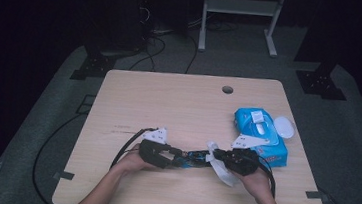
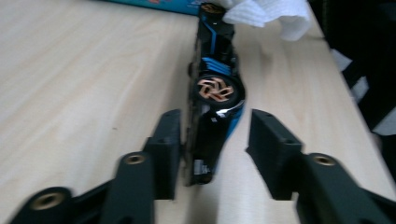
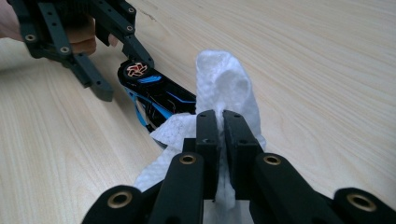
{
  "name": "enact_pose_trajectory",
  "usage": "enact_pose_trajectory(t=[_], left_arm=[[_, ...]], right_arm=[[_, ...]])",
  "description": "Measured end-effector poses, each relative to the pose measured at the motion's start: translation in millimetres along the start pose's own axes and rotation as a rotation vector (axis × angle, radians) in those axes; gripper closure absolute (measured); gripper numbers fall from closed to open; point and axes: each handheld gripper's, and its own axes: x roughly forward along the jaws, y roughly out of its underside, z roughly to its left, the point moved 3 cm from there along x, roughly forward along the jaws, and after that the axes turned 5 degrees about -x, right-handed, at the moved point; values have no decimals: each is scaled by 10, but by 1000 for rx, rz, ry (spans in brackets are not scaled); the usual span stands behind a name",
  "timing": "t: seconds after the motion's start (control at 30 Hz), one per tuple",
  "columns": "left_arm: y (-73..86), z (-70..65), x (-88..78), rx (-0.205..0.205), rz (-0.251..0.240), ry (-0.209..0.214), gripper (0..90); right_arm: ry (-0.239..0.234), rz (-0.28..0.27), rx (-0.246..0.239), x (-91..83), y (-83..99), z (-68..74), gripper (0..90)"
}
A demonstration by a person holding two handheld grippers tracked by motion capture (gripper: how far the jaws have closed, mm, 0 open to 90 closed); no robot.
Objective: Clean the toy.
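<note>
Right gripper view: right gripper (image 3: 220,140) pinches wet wipe (image 3: 224,84); left gripper (image 2: 212,144), jaws apart, straddles graphics card (image 2: 212,121). Grip card firmly before wiping.

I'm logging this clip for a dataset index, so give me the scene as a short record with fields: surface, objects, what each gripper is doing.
surface: light wooden table
main object: black and blue gadget with a copper rotor, lying between the two grippers
left gripper: jaws open, one on each side of the gadget's near end
right gripper: jaws shut on a white wipe, at the gadget's far end
other items: blue wipes pack at the right of the table, white oval object beside it
</note>
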Motion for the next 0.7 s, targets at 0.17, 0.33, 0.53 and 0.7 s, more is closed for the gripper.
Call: enact_pose_trajectory(t=[0.17,0.33,0.53,0.7], left_arm=[[-48,23,-29,-59,-37,2,451],[-57,64,-64,-120,-66,7,398],[-102,99,-79,-178,-99,15,380],[-157,105,-24,-194,-68,7,369]], right_arm=[[6,-3,-13,-7,9,21,849],[13,-3,-24,-10,11,33,850],[20,1,-39,-14,11,50,850],[21,-3,-50,-15,14,55,850]])
